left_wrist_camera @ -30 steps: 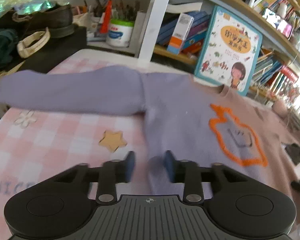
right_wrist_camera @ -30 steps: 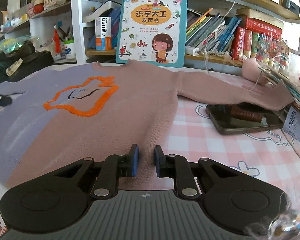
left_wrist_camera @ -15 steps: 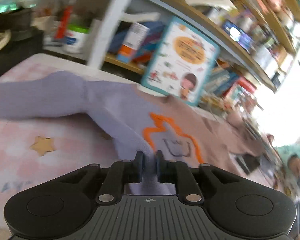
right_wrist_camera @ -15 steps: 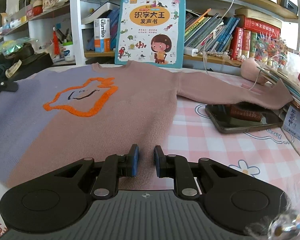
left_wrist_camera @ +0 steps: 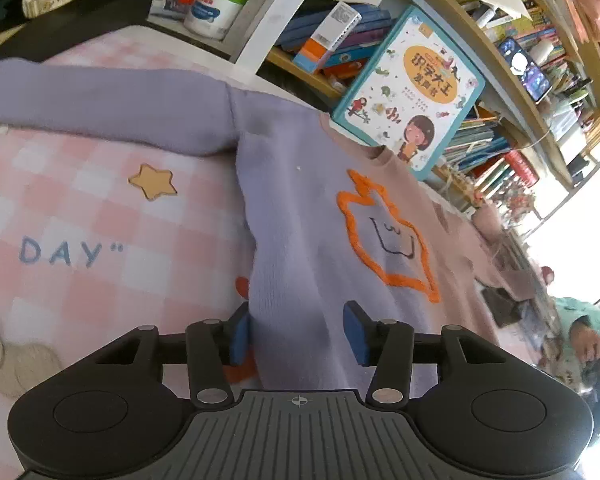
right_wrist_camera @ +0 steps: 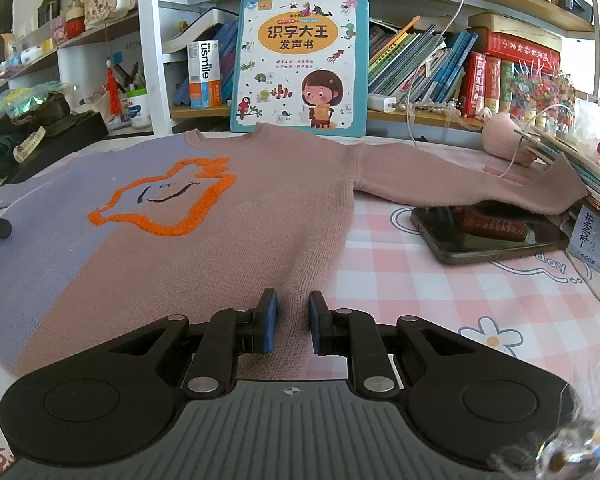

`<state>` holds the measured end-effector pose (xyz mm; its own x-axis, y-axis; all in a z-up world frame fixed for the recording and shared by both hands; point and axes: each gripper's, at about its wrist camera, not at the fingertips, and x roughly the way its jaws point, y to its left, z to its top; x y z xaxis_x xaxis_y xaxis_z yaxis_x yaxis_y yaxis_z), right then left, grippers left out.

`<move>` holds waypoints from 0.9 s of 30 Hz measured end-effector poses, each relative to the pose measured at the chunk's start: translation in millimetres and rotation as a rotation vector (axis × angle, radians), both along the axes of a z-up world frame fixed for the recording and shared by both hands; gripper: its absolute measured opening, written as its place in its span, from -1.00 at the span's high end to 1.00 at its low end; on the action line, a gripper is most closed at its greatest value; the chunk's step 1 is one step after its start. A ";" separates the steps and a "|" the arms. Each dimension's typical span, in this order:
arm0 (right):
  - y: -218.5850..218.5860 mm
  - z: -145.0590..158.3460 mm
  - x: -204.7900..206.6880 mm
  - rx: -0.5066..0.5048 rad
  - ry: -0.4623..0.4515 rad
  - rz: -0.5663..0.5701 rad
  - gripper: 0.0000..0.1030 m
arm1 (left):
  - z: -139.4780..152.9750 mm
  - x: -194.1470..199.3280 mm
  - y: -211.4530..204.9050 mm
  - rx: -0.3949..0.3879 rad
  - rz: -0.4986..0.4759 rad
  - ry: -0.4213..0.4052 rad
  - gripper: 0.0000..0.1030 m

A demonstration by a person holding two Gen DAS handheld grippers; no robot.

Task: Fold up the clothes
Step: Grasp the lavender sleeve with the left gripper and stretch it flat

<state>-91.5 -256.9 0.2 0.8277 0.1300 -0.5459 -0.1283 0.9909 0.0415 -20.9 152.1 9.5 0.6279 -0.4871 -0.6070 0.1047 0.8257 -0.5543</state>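
— Since half a sec ago our left gripper [left_wrist_camera: 296, 332] let go: jaws now wide apart, straddling the sweater [left_wrist_camera: 300, 216] hem's lilac edge, holding nothing.

— And the right gripper [right_wrist_camera: 290, 326]?

— Jaws a narrow gap apart over the pink hem; grip on cloth, can't tell. Sweater's flat on the checked tablecloth [right_wrist_camera: 440, 292], sleeves out, prob. squared up so we can fold.

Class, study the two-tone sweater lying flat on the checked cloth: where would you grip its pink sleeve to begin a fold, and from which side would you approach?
Grip the pink sleeve at its cuff, coming from the right with the right gripper. The cuff is the free end, and it lies raised over the phone, so a finger could probably slip beneath it.
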 end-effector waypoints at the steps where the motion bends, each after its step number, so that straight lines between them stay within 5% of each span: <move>1: 0.0 0.0 0.1 0.000 0.000 0.000 0.70 | -1.2 0.6 0.1 -0.023 -0.001 0.007 0.15; 5: 0.5 -0.1 0.1 -0.001 0.000 0.000 0.70 | 1.1 -0.7 3.0 -0.109 0.008 -0.003 0.58; 10: 0.5 0.1 0.2 -0.004 0.000 0.001 0.70 | 12.5 -8.0 3.6 -0.012 0.036 -0.034 0.79; 16: 0.8 0.8 0.7 -0.006 0.003 0.001 0.70 | 7.3 -12.2 9.0 0.153 0.075 0.016 0.76; 23: 1.9 1.0 0.2 -0.013 0.004 -0.002 0.69 | 32.0 -19.5 1.0 0.370 0.102 -0.139 0.62; 27: 3.1 0.8 0.1 -0.017 0.003 -0.007 0.66 | 36.7 -19.6 -8.5 0.401 0.092 -0.206 0.34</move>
